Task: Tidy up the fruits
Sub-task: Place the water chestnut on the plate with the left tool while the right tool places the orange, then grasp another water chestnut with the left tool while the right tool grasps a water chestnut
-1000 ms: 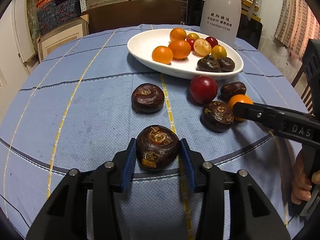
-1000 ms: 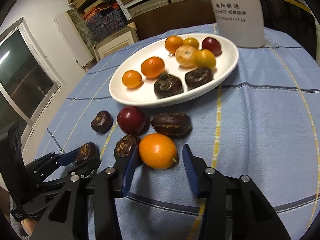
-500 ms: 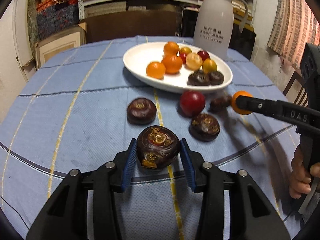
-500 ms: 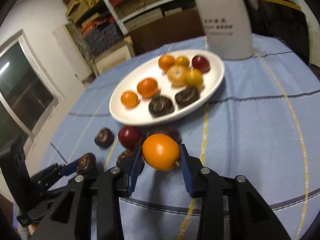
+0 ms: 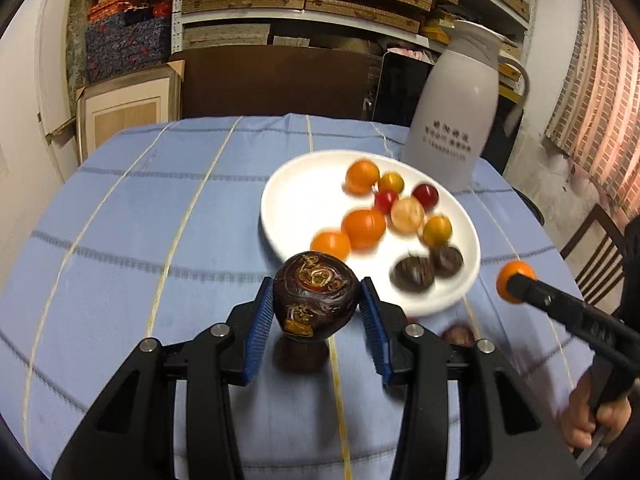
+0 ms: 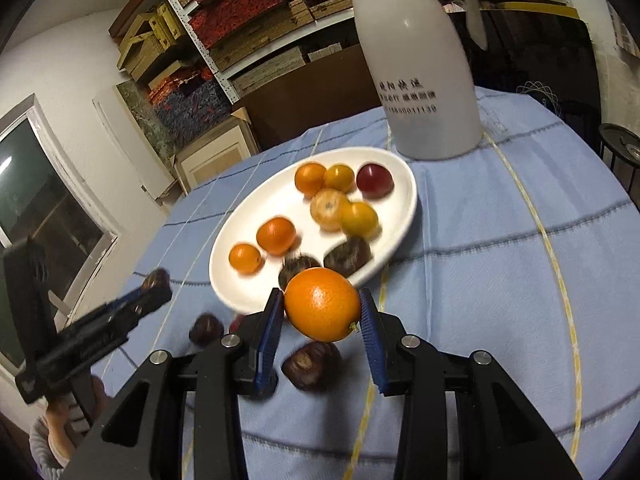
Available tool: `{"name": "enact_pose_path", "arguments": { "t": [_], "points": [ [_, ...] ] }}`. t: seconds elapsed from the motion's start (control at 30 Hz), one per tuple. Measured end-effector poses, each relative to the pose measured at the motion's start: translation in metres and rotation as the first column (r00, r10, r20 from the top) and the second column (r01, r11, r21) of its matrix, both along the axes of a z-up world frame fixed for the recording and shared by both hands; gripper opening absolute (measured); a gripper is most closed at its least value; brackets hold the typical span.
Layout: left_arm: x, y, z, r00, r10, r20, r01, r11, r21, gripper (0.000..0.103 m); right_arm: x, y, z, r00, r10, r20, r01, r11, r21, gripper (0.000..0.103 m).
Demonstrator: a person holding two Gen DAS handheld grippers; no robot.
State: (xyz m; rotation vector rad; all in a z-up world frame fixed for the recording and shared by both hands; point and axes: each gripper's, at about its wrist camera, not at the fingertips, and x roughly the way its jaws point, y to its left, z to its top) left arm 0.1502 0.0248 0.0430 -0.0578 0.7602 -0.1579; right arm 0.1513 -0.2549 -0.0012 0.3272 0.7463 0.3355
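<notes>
The left gripper is clamped on a dark brown water chestnut, its blue pads pressed to both sides of the fruit, which hangs clear of the blue-clothed surface just in front of the near rim of the white plate. The right gripper is closed around an orange, held above the surface at the plate's near edge.

On the plate lie several small oranges, yellow and red round fruits, and two dark chestnuts near its front rim. Seen from the right wrist, one dark chestnut rests on the surface below the held orange, just off the plate's near edge, and another dark fruit sits to the left of it, also in front of the plate. A little of a red fruit shows behind the right gripper's left finger, mostly hidden.

A tall white jug with printed lettering stands upright right behind the plate on its far right side. The plate's contents are slightly blurred in both views.
</notes>
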Motion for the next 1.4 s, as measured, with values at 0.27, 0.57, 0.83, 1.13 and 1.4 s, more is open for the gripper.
{"name": "enact_pose_path", "arguments": {
  "t": [0.27, 0.57, 0.83, 1.13, 1.4],
  "points": [
    [0.086, -0.005, -0.014, 0.999, 0.017, -0.04, -0.017, 1.0, -0.015, 0.042, 0.065, 0.034, 0.008, 0.999, 0.035, -0.013, -0.035, 0.999, -0.025, 0.039],
    [0.114, -0.009, -0.036, 0.997, 0.004, -0.08, -0.006, 1.0, -0.028, 0.049, 0.088, 0.039, -0.004, 0.999, 0.004, -0.032, -0.005, 0.999, -0.045, 0.052],
    [0.069, -0.005, -0.009, 1.0, 0.021, -0.016, -0.022, 1.0, -0.018, 0.061, 0.049, 0.027, 0.02, 0.999, -0.018, 0.034, 0.019, 0.999, -0.032, 0.06],
    [-0.025, 0.023, -0.021, 0.994, 0.104, 0.014, -0.104, 0.994, -0.031, 0.085, -0.011, 0.013, -0.003, 0.999, -0.034, 0.007, 0.034, 0.999, -0.01, 0.066],
    [-0.048, 0.034, -0.056, 0.986, 0.156, -0.062, -0.157, 0.988, -0.006, 0.091, -0.025, 0.003, -0.018, 0.998, -0.068, -0.016, 0.068, 0.998, 0.003, 0.072]
  ]
}}
